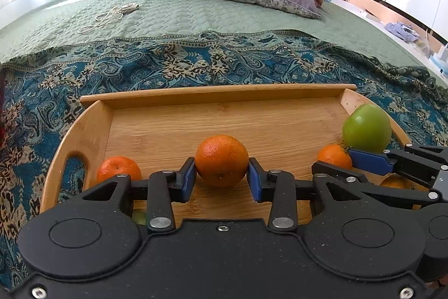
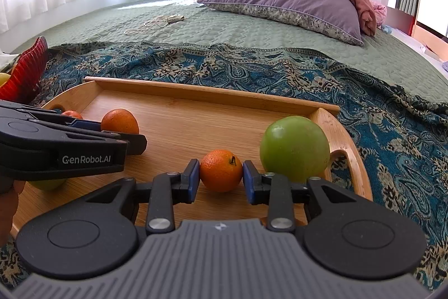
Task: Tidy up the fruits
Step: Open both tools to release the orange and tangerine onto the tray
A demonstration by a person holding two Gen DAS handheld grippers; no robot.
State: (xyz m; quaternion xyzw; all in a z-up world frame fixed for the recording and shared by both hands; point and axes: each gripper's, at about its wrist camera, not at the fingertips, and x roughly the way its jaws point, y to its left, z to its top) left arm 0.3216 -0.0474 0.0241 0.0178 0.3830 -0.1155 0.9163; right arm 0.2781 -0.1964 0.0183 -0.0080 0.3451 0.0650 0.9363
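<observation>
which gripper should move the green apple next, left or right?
Right, probably. The green apple sits just beside the right gripper, though that gripper brackets a small orange first. The left gripper is at the big orange, farther away.

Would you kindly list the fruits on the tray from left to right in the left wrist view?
Small orange at the handle → large orange between the left claw's pads → small orange → green apple.

Left tool [image 1: 221,177] and right tool [image 2: 221,181] each clamped shut, side by side
</observation>
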